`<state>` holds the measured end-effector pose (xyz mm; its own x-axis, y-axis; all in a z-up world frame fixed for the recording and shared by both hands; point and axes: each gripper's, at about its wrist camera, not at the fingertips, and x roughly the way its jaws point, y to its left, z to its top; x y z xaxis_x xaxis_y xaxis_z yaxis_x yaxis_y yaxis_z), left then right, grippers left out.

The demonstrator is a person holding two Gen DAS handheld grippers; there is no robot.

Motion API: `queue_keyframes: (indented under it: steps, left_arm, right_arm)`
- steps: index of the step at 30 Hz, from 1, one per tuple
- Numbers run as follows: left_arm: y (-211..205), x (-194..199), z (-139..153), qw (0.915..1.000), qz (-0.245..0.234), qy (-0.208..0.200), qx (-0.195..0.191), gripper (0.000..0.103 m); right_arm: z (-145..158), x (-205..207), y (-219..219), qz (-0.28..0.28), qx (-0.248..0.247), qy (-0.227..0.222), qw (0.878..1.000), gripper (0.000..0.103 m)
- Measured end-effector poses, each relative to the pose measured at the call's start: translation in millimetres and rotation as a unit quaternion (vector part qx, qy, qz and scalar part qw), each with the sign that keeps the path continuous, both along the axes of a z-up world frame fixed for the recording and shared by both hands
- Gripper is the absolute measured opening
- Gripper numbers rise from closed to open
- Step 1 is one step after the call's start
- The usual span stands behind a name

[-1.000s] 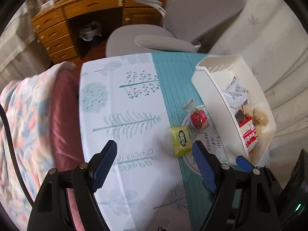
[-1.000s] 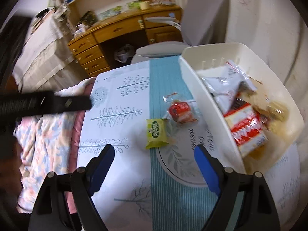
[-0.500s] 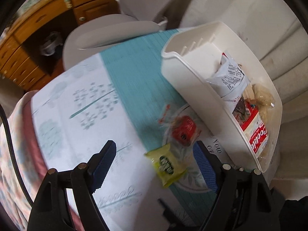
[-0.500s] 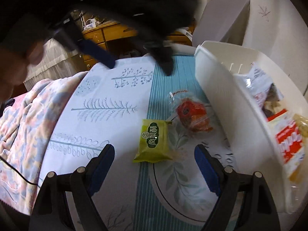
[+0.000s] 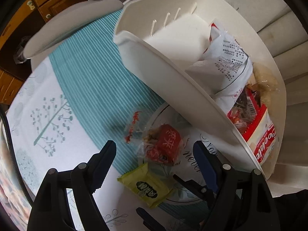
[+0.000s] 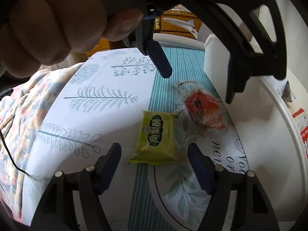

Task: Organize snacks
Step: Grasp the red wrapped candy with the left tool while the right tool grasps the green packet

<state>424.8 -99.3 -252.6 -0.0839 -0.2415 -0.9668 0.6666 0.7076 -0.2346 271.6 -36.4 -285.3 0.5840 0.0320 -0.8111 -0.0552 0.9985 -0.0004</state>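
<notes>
On the tablecloth [image 6: 107, 104], both wide-open grippers have closed in over the red snack [image 5: 165, 146].

Glossy plastic wrappers [image 5: 165, 146], matt white plastic bin [image 5: 173, 80], printed tablecloth [image 6: 100, 100]
</notes>
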Motion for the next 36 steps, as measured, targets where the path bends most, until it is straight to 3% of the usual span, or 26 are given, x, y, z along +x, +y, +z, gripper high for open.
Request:
queue_keyframes:
  steps: [7, 8, 15, 18, 19, 20, 23, 24, 36]
  left_arm:
    - [-17.7, 2.7, -17.8, 0.9998, -0.009, 0.004, 0.016, 0.076]
    - [-18.0, 3.5, -19.4, 0.9998, -0.007, 0.003, 0.018, 0.071]
    - [-19.7, 13.4, -22.6, 0.9998, 0.013, 0.012, -0.001, 0.064]
    - [-19.8, 15.4, -22.7, 0.9996, 0.024, 0.012, -0.008, 0.06]
    - [-17.5, 16.8, -23.7, 0.9995, 0.028, 0.01, -0.01, 0.055]
    - [-18.3, 20.0, -22.5, 0.9993, 0.033, 0.007, -0.013, 0.034]
    - [-13.1, 33.7, -30.0, 0.998, 0.054, 0.023, -0.023, 0.028]
    - [-10.2, 36.2, -33.3, 0.9972, 0.065, 0.028, -0.026, 0.022]
    - [23.6, 36.1, -35.2, 0.9915, 0.099, 0.052, -0.066, 0.019]
  right_arm:
    - [-0.3, 2.6, -5.6, -0.006, 0.01, -0.001, 1.0, 0.07]
    - [-0.4, 2.8, -5.1, -0.003, 0.007, 0.0, 1.0, 0.068]
    - [-1.4, 8.5, -7.6, -0.003, -0.003, -0.002, 1.0, 0.05]
    - [-0.9, 9.5, -9.1, 0.003, 0.002, 0.003, 1.0, 0.047]
    - [-0.8, 9.8, -9.8, 0.004, 0.003, 0.004, 1.0, 0.047]
    - [-1.7, 9.0, -10.3, 0.006, 0.004, 0.005, 1.0, 0.046]
    - [-1.3, 9.6, -10.7, 0.011, 0.005, 0.008, 1.0, 0.046]
    - [-1.0, 9.4, -10.2, 0.014, 0.006, 0.01, 1.0, 0.046]
    - [4.3, 10.1, -22.9, 0.015, 0.026, 0.034, 0.999, 0.045]
